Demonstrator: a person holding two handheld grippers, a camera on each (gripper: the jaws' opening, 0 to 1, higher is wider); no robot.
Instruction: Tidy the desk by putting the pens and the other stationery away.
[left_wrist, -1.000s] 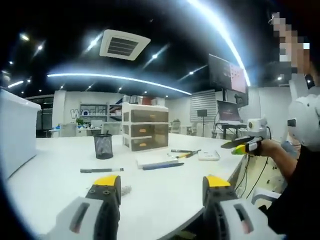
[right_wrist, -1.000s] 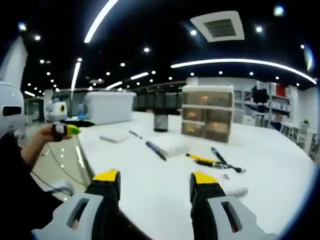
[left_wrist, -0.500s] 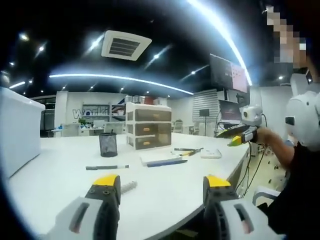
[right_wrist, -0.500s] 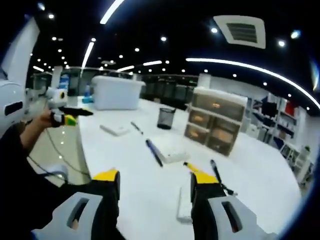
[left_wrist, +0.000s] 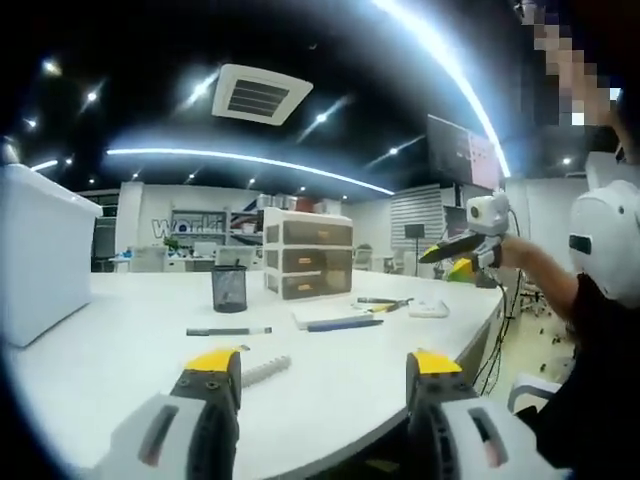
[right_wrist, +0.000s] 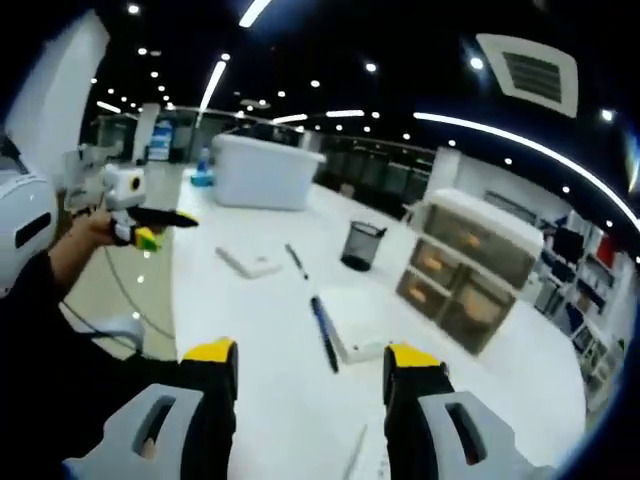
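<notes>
White worktop (left_wrist: 120, 360): black marker (left_wrist: 228, 331) near mesh cup (left_wrist: 229, 288) mid-worktop, blue pen (right_wrist: 324, 333) against a notepad (right_wrist: 352, 322) by the drawer unit (right_wrist: 470, 270); left tool (left_wrist: 325, 372) and right tool (right_wrist: 310, 362) both released, grasping nothing

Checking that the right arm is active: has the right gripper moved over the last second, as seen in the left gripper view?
Yes. The right gripper has risen, from level with the desk edge to well above it.
</notes>
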